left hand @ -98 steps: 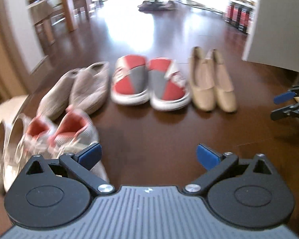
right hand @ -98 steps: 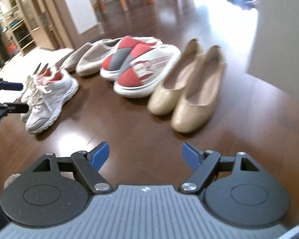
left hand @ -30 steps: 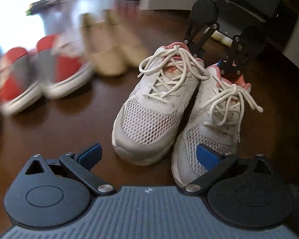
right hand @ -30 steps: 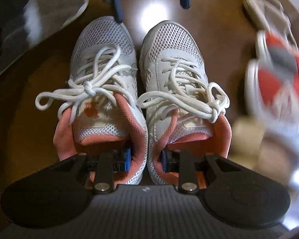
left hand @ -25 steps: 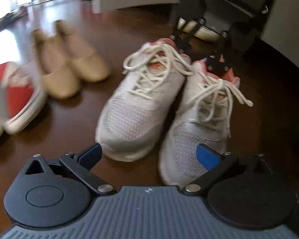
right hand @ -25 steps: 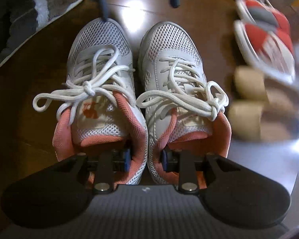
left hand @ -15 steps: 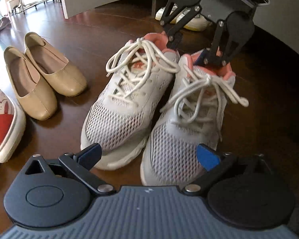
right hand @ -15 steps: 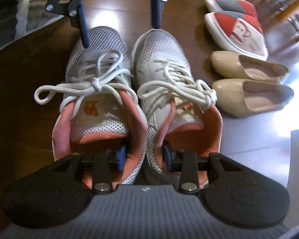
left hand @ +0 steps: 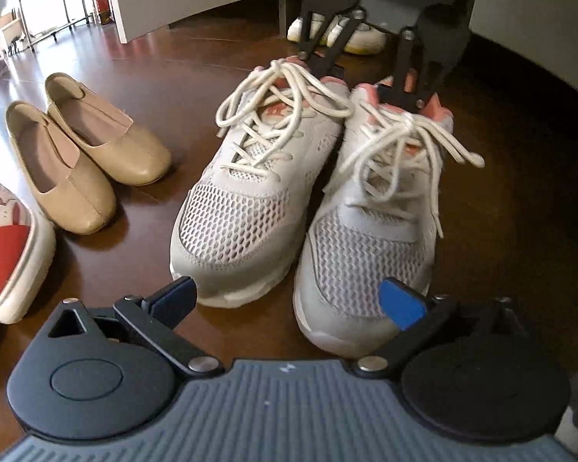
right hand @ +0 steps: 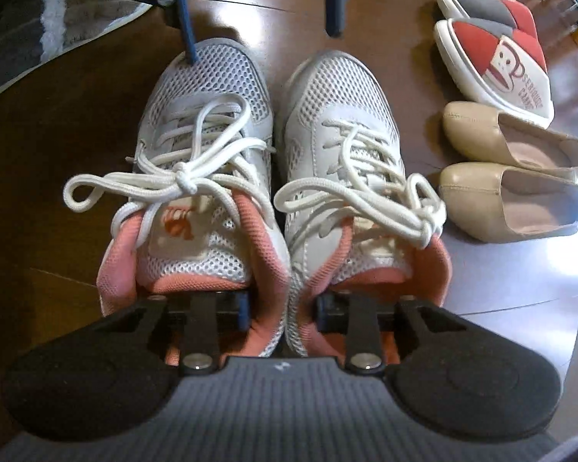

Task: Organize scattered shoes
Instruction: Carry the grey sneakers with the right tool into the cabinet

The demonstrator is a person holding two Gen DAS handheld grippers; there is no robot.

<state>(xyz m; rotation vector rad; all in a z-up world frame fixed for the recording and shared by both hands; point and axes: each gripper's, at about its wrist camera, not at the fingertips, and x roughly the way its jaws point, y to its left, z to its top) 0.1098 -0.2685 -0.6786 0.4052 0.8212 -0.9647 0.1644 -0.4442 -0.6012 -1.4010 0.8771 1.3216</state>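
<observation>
Your right tool (right hand: pixel 281 310) pinches the white sneakers (right hand: pixel 273 161) together by their inner collars on the floor (left hand: pixel 196 65); beige flats (left hand: pixel 81 154) sit just beside them, and your left tool (left hand: pixel 289 300) gapes wide at their toes.

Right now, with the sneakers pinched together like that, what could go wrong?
The right gripper pinches only the inner collars of both white sneakers, one finger in each shoe, so one may slip out or sag. The loose laces could snag. The beige flats lie close beside them and could get bumped. The left gripper is open at the toes.
</observation>
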